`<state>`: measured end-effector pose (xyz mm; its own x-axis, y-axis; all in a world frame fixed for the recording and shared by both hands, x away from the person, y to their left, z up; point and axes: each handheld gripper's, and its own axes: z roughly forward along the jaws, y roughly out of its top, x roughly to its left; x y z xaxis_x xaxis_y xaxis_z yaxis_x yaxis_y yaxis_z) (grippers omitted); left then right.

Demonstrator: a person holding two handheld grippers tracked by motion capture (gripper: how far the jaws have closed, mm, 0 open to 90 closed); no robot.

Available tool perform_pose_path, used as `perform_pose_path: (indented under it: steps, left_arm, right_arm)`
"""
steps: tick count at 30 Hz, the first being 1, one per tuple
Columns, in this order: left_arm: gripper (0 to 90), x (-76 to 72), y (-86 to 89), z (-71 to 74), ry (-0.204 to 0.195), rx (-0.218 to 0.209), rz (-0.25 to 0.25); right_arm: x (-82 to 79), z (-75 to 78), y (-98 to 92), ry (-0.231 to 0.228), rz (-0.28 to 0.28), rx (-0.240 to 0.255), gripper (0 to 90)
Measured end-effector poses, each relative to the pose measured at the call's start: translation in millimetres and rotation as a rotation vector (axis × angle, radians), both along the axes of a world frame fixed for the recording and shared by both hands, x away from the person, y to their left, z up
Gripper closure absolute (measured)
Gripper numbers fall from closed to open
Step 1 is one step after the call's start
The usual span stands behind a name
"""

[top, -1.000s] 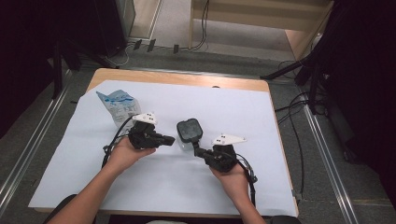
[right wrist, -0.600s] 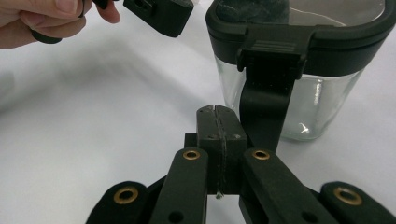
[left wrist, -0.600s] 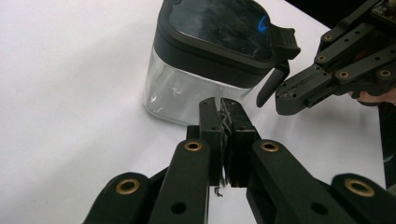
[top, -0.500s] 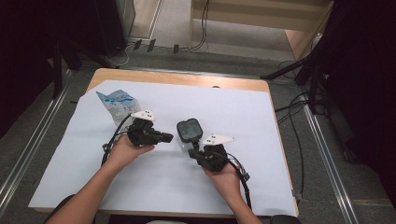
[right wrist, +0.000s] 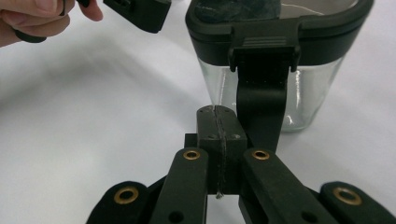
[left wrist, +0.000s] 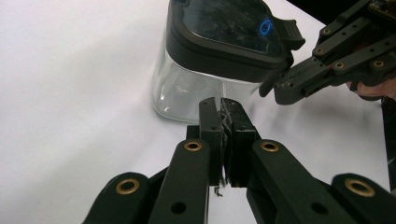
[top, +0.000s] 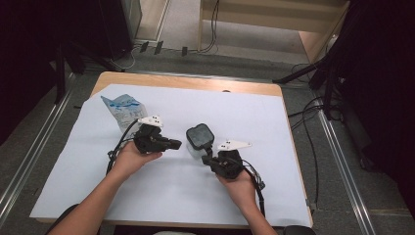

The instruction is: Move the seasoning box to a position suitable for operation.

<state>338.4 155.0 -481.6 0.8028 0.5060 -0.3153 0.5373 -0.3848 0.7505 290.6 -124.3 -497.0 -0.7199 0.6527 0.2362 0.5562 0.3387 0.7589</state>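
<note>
Jar stands on the sheet covering the table, near its middle. Left gripper just left of the jar; right gripper just in front of the jar, toward the person. Bag lies well left of the jar and behind it, on the sheet.

a light wooden table under a white paper sheet stands on grey carpet floor. pale wooden shelving rises beyond; black cables trail right, metal rails run left.
</note>
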Motion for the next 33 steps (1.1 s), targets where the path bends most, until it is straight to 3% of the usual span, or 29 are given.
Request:
perform_pose_path:
  steps: [16,18,20,21,29,33]
  left_arm:
    - [89.0,13.3,-6.8,-6.4,0.006,0.020,0.020]
    - [88.9,13.0,-8.4,-4.5,0.000,0.014,0.016]
    - [88.4,13.9,-9.7,-2.6,-0.027,0.031,0.019]
    - [88.4,15.4,-10.5,-1.3,-0.022,0.037,0.023]
    - [88.6,29.4,-26.7,-0.7,-0.031,0.001,0.025]
    - [88.8,29.8,-32.4,-4.8,-0.024,0.003,0.022]
  right_arm:
    - [8.6,2.0,-20.1,0.019,-0.060,-0.004,90.0]
    - [10.6,2.1,-22.8,0.018,-0.068,-0.004,90.0]
    - [12.7,2.8,-25.3,0.022,-0.075,-0.005,90.0]
    - [14.1,3.3,-26.6,0.023,-0.079,-0.002,90.0]
    - [24.2,3.7,-33.5,0.024,-0.099,0.004,90.0]
    - [28.3,4.3,-32.7,0.013,-0.099,-0.012,90.0]
